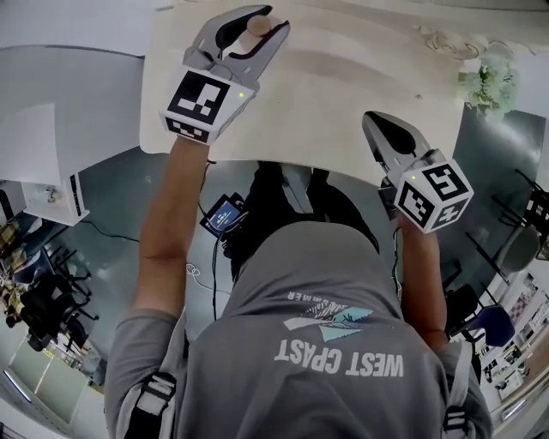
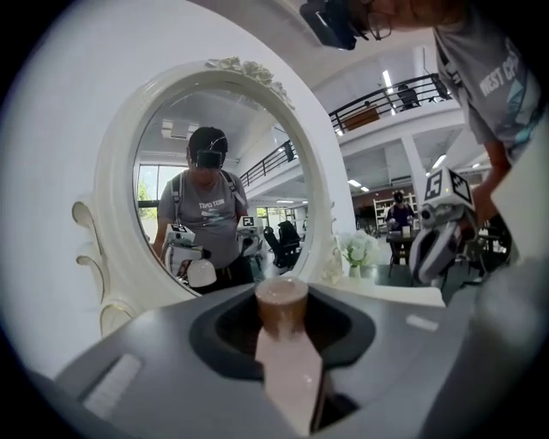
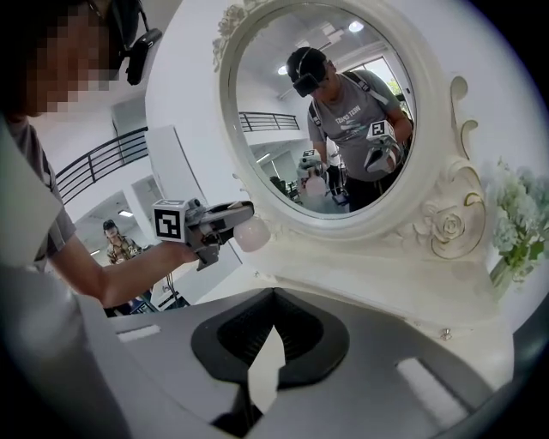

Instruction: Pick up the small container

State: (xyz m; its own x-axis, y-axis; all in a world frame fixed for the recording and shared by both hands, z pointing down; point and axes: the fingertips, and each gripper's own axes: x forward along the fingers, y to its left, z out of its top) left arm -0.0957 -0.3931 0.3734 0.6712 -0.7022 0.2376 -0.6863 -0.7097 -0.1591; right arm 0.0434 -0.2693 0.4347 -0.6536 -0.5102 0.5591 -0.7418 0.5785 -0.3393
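Jaws of my left gripper (image 1: 270, 21) pinch the small container (image 2: 281, 300), seemingly clear above the table (image 1: 343, 94), mirror (image 2: 111, 197) ahead. My right gripper (image 1: 371, 120), closed and empty, hangs over the table's near edge.

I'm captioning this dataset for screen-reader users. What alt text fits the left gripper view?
The left gripper's grey jaws are shut on a small pinkish-brown round container, in front of an oval mirror with an ornate white frame. The mirror reflects the person in a grey T-shirt; the right gripper shows at right.
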